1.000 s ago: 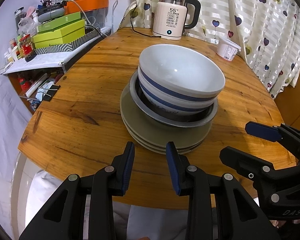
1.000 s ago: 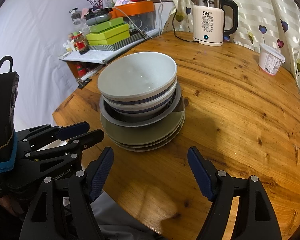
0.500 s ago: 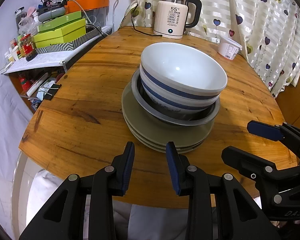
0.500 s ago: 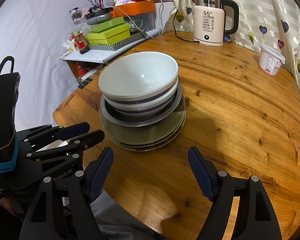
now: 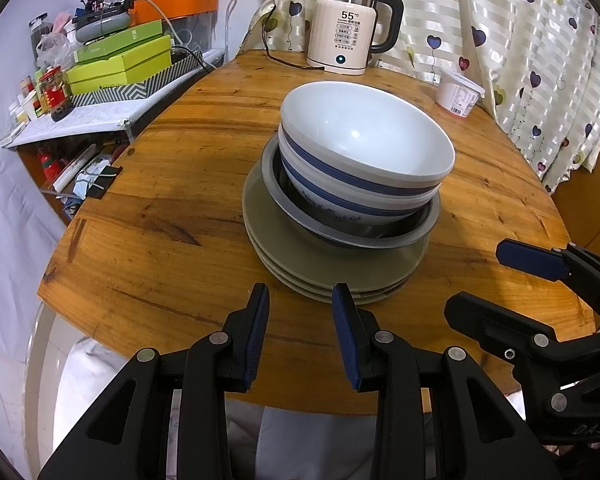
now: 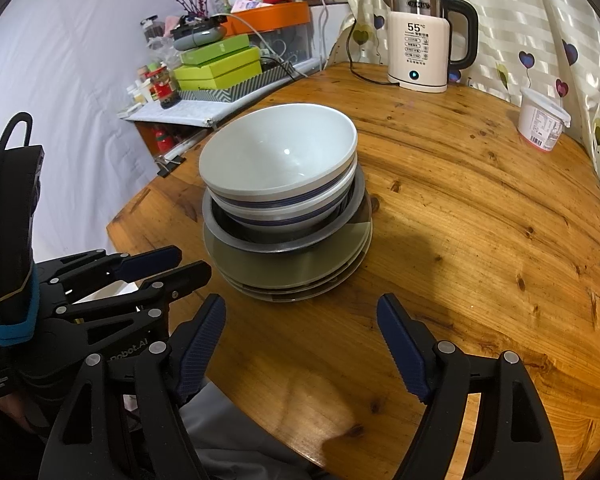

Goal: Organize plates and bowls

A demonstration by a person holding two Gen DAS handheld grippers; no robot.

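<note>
Now I am hovering both empty claws, left gripper (image 5: pixel 300 300) narrowly parted, right gripper (image 6: pixel 302 312) wide, near the stacked white blue-banded ceramic bowls (image 5: pixel 364 152).

The cream electric kettle (image 6: pixel 419 46) shows "55" with a small "°C" on its front; the smaller print below it is too fine to read. The left gripper (image 6: pixel 180 264), seen from the right wrist view, bears the partly hidden lettering "obot.AI".

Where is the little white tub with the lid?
In both views the white lidded tub stands at the table's far right edge, beside the heart curtain, right of the kettle.
</note>
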